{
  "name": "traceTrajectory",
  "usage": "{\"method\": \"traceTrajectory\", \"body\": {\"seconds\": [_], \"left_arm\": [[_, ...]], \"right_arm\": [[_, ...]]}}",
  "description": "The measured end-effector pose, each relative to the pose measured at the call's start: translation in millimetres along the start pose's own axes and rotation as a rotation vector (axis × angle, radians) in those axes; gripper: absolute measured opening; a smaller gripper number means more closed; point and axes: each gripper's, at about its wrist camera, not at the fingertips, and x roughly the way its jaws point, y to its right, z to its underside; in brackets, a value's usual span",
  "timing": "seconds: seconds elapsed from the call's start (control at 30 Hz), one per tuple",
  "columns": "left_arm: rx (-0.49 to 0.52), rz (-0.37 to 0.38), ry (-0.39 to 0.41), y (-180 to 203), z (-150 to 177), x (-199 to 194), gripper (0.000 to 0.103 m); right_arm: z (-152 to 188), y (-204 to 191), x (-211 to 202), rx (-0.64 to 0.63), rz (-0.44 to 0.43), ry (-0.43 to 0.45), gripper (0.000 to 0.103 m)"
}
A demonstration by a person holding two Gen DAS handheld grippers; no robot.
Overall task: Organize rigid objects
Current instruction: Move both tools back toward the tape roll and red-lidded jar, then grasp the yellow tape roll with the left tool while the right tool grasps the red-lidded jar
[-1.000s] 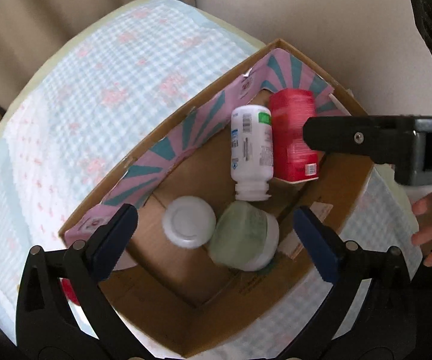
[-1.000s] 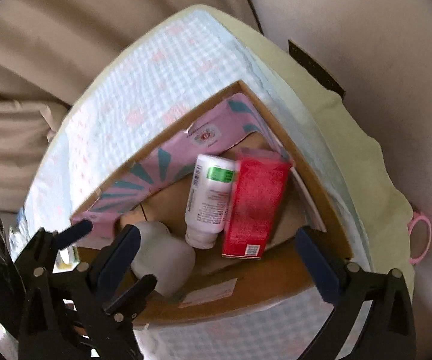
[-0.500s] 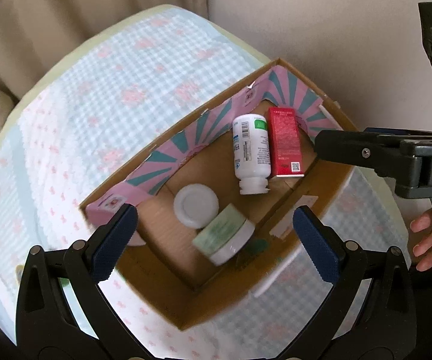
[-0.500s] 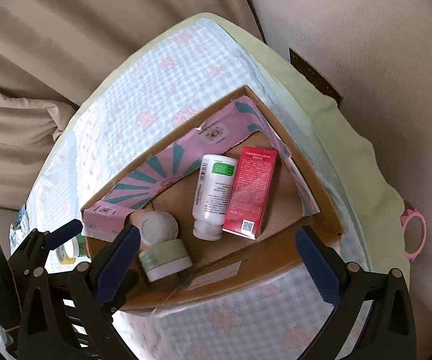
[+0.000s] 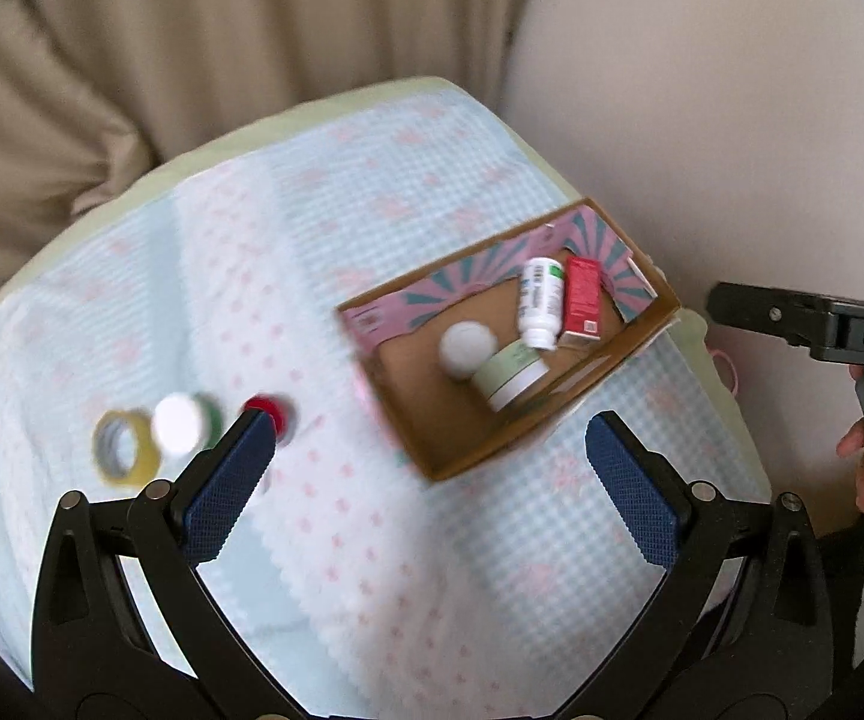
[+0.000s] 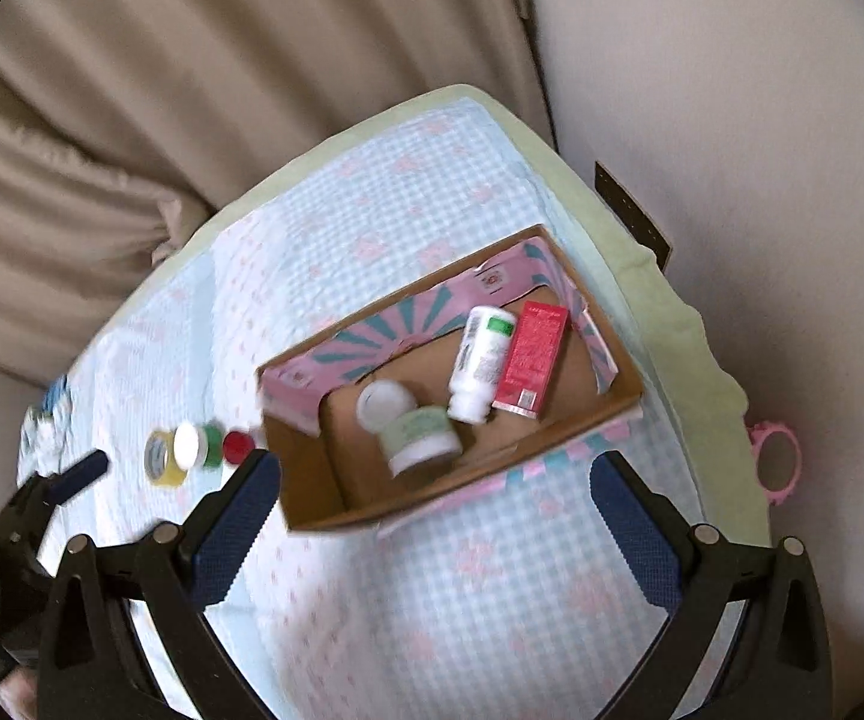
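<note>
**Hovering grippers, box packed at the far right**

Framing the bottom of each wrist view, the left gripper (image 5: 430, 468) and right gripper (image 6: 435, 513) both have their jaws spread wide with nothing between them; the pads (image 5: 225, 486) are blue with a fine knurled texture on black arms. Beneath them lies a soft quilted cloth (image 6: 492, 600), pale blue check with pink motifs, offering broad bare room in the lower middle of both frames. At left sit a yellow tape roll (image 6: 162, 459), a white-lidded jar (image 6: 189, 446) and a red cap (image 6: 236, 446), close together. Farther up and right stands the cardboard box (image 6: 432, 495), its inner walls pink with teal rays. Inside are a round white lid (image 6: 385, 402), a pale green jar (image 6: 421, 441) tipped on its side, a white bottle (image 6: 483, 363) with a green label and unreadable print, and a red carton (image 6: 531, 363) lying beside it. The other gripper's body at the left view's right edge reads "DAS". Beige curtain (image 6: 192, 90) hangs behind.
</note>
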Motion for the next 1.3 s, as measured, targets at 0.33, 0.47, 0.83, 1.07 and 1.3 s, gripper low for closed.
{"method": "traceTrajectory", "body": {"seconds": [0.33,0.47,0.83,1.07,1.3], "left_arm": [[-0.143,-0.096,0.094,-121.3,74.3,-97.2,0.103],[-0.165,-0.108,0.106,-176.3,95.9,-121.7,0.103],[-0.164,-0.093,0.049,-308.6,130.5,-97.4,0.103],[-0.161,-0.077,-0.018,-349.9,137.0,-23.3,0.103],[-0.148,-0.078,-0.053,-365.3,140.1,71.4,0.103]], "right_arm": [[52.3,-108.4,-46.1,-0.130,0.017,0.071,0.103],[78.4,-168.0,-52.0,-0.153,0.027,0.097,0.103],[120.0,-282.9,-1.5,-0.147,0.072,0.102,0.103],[120.5,-312.3,56.0,-0.127,0.099,0.100,0.103],[112.1,-314.5,132.8,-0.160,0.176,0.079,0.103]]}}
